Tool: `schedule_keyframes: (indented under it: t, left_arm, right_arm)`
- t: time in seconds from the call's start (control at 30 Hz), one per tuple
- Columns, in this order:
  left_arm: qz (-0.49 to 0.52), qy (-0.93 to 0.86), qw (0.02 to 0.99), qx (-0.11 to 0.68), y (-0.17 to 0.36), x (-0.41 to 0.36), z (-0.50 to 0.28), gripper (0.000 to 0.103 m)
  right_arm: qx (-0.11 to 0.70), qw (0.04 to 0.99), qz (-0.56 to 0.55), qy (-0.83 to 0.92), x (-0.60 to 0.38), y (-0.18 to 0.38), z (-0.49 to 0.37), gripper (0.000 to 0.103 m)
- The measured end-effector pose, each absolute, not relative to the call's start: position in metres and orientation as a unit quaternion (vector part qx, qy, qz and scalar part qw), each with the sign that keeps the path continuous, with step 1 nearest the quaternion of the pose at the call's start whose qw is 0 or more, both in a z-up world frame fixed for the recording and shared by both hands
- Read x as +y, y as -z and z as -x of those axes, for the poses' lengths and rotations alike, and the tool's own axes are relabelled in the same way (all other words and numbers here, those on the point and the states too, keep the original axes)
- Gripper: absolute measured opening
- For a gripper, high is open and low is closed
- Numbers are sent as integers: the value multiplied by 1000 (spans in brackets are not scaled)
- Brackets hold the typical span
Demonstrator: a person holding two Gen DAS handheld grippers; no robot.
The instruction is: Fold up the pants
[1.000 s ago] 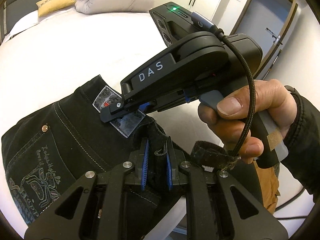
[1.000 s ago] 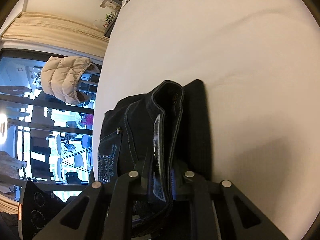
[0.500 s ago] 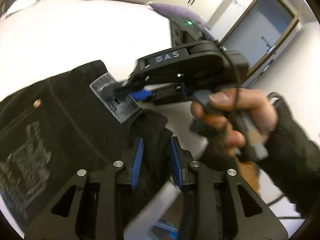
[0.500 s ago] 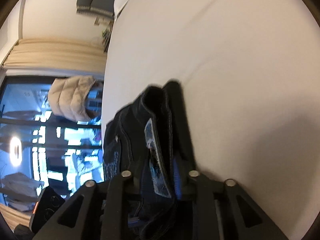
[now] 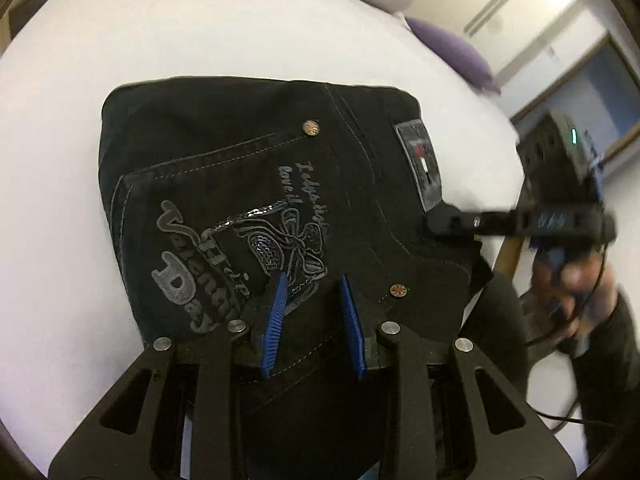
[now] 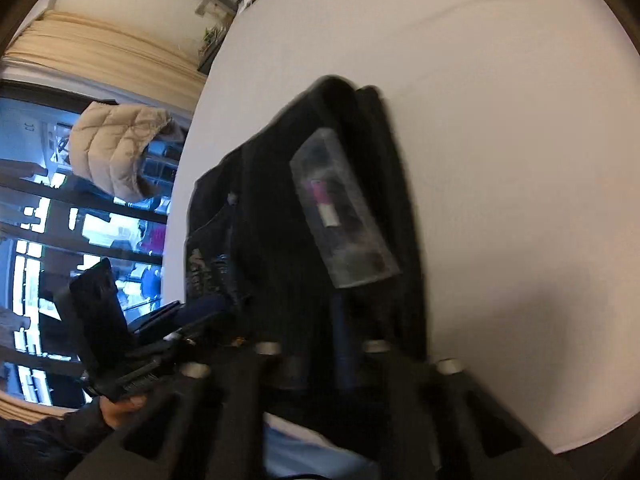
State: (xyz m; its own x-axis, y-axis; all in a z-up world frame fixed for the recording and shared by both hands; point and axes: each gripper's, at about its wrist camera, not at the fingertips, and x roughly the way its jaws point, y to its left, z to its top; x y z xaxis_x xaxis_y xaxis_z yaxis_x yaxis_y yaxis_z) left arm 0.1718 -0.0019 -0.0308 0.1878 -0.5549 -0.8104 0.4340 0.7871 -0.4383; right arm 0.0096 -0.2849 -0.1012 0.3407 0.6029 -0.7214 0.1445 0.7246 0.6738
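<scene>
We see the white bed (image 5: 120,60) filling the left wrist view, with the black pants (image 5: 248,200) lying at its centre as a flat folded bundle, pocket embroidery up. Half a second ago they were gripped bunched; now our left gripper (image 5: 314,320) has released, jaws apart over the cloth at 6 o'clock. Our right gripper (image 6: 320,344) is blurred against the waistband patch (image 6: 344,216); we cannot tell its state. The fold looks nearly finished.

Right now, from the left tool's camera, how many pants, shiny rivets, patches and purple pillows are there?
pants: 1
rivets: 2
patch: 1
purple pillow: 1
Total: 5
</scene>
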Motion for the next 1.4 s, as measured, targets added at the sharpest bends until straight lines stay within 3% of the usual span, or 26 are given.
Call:
schedule_keyframes:
  t: [0.1,0.13,0.2,0.23,0.27,0.33,0.43,0.5,0.77,0.83,0.87,1.3,1.4]
  left_arm:
    - [50,319,762,562,29,-1,-178,27]
    - [47,316,762,563,26,0,-177,27]
    - [43,310,766,561,25,0,-174,27]
    - [36,308,769,559,24,0,-173,27]
    - [33,307,770,558,23,-2,-169,27]
    - [32,306,770,559,27,-7,-167,27]
    - [39,307,767,562,30,-9,-169,27]
    - [41,307,766,563,29,-7,-168,27]
    - [39,288,787,545,-7,6,-161,31]
    - [44,271,803,529,-19,23,-163,82]
    - [57,264,812,518,-23,33,-165,89]
    - [181,278,734,593,42,63,-202,89]
    - [184,296,724,595,47,55,-207,88]
  right_arm:
    - [541,732,-390,-140,-306,100,3,1]
    - [538,741,-380,-127,-309,92,7,8]
    - [522,756,-377,-118,-315,76,14,41]
    - [505,767,-380,-111,-320,64,17,66]
    - [492,775,-381,-109,-320,57,16,74]
    - [479,783,-378,-122,-315,49,13,74]
    - [532,764,-348,-108,-301,71,6,74]
    - [563,762,-306,-92,-290,85,5,66]
    - [505,785,-345,-94,-322,54,12,69]
    - [503,780,-359,-99,-329,55,4,70]
    - [505,779,-357,-101,-330,57,2,70]
    - [549,729,-379,-151,-313,103,-46,69]
    - [557,715,-387,-171,-305,108,-52,63]
